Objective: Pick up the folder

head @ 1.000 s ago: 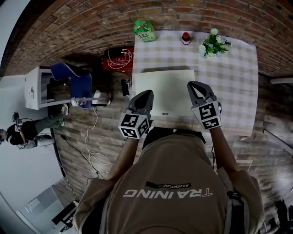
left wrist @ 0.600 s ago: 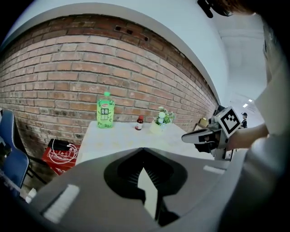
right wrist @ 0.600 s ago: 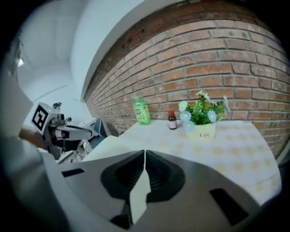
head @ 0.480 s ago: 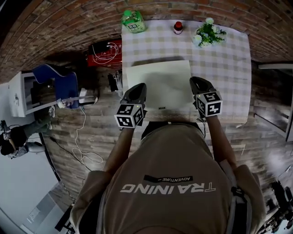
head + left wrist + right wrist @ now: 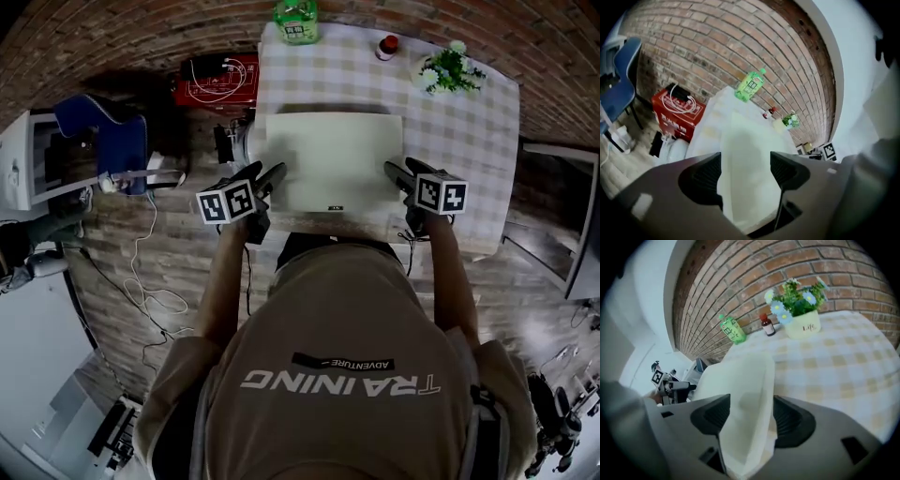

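Observation:
A pale cream folder point(image 5: 333, 169) lies flat on the checked tablecloth of the table point(image 5: 473, 150). My left gripper point(image 5: 275, 174) is at the folder's left edge and my right gripper point(image 5: 394, 172) at its right edge, both turned on their sides. In the left gripper view the left gripper point(image 5: 745, 171) has its jaws opening, with the folder point(image 5: 747, 140) edge between the pads, untouched. The right gripper view shows the right gripper point(image 5: 751, 413) likewise opening, the folder point(image 5: 745, 380) edge running between its pads without contact.
At the table's far side stand a green bottle point(image 5: 296, 19), a small red-capped bottle point(image 5: 387, 47) and a pot of flowers point(image 5: 450, 73). On the floor to the left are a red box point(image 5: 214, 80), a blue chair point(image 5: 108, 141) and loose cables point(image 5: 150, 291).
Both grippers have come down from above the folder's near part to its left and right edges, rolled onto their sides, and gone from shut to wide apart.

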A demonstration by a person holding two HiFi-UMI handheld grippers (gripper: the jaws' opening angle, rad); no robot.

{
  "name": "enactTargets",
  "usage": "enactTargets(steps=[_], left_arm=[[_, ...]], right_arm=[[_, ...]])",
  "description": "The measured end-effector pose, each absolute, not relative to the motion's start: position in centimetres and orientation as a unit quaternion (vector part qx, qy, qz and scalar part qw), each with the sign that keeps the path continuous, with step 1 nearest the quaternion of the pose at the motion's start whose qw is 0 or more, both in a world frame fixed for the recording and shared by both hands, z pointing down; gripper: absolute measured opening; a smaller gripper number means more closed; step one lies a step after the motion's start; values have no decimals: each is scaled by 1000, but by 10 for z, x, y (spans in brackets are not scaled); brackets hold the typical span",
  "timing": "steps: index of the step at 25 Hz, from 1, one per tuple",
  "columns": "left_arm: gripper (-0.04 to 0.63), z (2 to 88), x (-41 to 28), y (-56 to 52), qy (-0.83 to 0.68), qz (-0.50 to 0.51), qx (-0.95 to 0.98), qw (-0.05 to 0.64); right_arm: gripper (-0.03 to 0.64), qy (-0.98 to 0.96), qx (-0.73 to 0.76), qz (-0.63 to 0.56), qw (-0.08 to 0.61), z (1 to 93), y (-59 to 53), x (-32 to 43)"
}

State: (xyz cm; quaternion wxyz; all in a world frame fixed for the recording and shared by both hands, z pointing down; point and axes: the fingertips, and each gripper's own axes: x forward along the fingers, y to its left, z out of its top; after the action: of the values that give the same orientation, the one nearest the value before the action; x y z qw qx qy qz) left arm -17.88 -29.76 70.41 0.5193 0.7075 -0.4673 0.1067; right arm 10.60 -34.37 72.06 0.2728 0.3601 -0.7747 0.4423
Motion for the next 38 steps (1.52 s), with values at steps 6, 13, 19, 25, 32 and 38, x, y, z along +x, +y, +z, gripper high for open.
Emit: enactTargets(steps=[6, 13, 19, 25, 32, 38], left_arm=[[328, 735, -167, -299, -423, 93, 687, 583], [347, 759, -159, -309, -412, 119, 672, 604], [351, 759, -158, -309, -387, 129, 674, 616], [353, 761, -158, -308, -368, 164, 666, 628], [353, 764, -159, -310, -362, 170, 663, 633], [353, 764, -160, -309, -353, 162, 665, 637]], right_arm=[[257, -755, 325, 523, 225, 747, -339, 108], [263, -742, 253, 578, 225, 756, -340, 96], [287, -738, 217, 588, 249, 760, -341, 92], [287, -739, 229, 584, 246, 760, -339, 91], [287, -746, 245, 574, 230, 762, -342, 93], [287, -752, 264, 560, 228, 760, -342, 90]])
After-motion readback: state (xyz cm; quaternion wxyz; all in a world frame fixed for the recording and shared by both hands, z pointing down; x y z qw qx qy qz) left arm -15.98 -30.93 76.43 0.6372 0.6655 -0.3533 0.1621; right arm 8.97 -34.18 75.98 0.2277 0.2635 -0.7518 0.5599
